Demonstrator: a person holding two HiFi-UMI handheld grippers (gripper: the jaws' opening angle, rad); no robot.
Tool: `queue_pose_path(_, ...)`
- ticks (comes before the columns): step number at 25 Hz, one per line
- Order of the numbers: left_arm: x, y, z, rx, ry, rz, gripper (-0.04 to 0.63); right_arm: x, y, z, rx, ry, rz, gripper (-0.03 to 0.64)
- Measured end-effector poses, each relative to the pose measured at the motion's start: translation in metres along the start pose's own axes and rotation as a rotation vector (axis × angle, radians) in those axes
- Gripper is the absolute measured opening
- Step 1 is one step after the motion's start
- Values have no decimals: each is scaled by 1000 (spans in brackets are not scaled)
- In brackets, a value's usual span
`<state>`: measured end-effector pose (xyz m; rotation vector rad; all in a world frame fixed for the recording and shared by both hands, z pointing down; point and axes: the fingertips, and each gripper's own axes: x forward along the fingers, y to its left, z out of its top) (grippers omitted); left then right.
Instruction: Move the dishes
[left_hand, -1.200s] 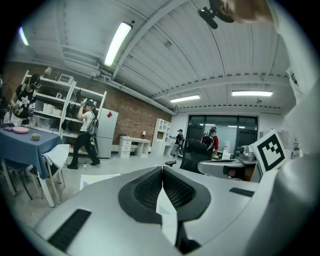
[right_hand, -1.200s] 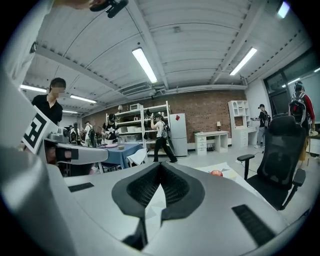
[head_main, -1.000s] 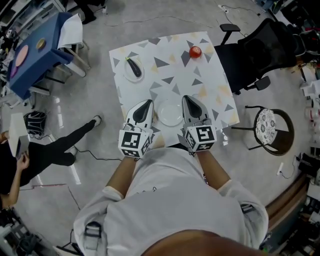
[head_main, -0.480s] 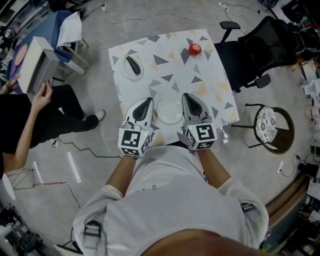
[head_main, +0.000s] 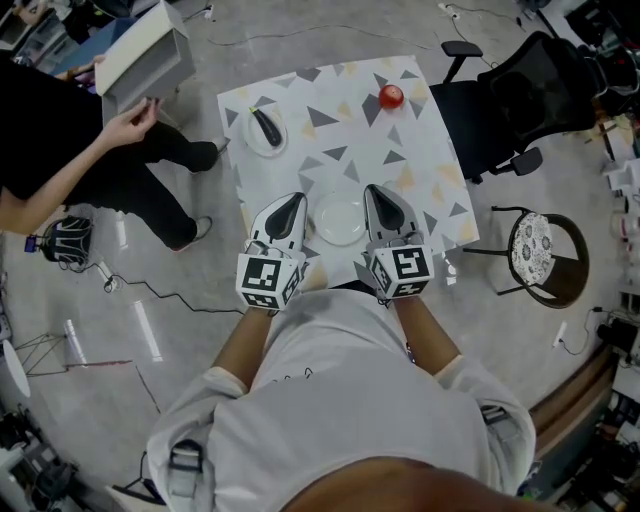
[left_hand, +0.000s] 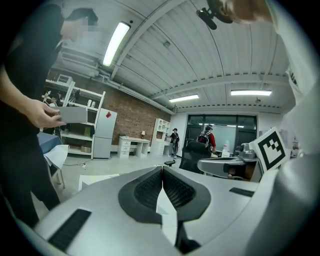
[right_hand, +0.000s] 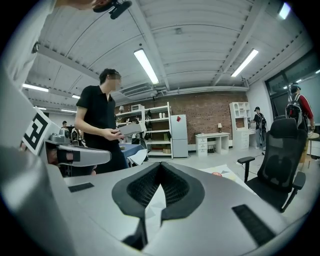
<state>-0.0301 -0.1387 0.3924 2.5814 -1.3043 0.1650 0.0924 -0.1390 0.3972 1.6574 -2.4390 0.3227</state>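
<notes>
Head view, from the left: a person in black (head_main: 60, 130) stands on the floor beside the table (head_main: 420, 190) and holds a pale box (head_main: 145, 60) in one hand. On the table's far left part lies a small plate (head_main: 250, 143) with a dark aubergine (head_main: 265, 128) on it. The aubergine's long axis runs at a slant, its far end leaning left and its near end leaning right. This plate is well apart from both tongs, beyond the left one. The left tongs (head_main: 293, 203) point away from the person over the table's near edge. In the left gripper view the left tongs (left_hand: 162, 170) are closed pad against pad, with nothing between them. Just right of them lies an empty plate (head_main: 340, 222), round and white. It sits between the two tongs near the table's near edge, just beside each. Whether either one touches it cannot be told. The right tongs (head_main: 374, 193) point the same way as the left. In the right gripper view the right tongs (right_hand: 160, 167) are likewise closed and hold nothing. Farther right, at the table's far corner, rests a red round fruit (head_main: 391, 98). Beyond the table's right edge stand a black office chair (head_main: 530, 100) and a stool (head_main: 530, 250) with a patterned seat.
</notes>
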Motion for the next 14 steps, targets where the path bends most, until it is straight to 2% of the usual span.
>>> queue_pose_path(14,0,4,6,2,-19,14,21,6,2,7,-18,-8,13,-3)
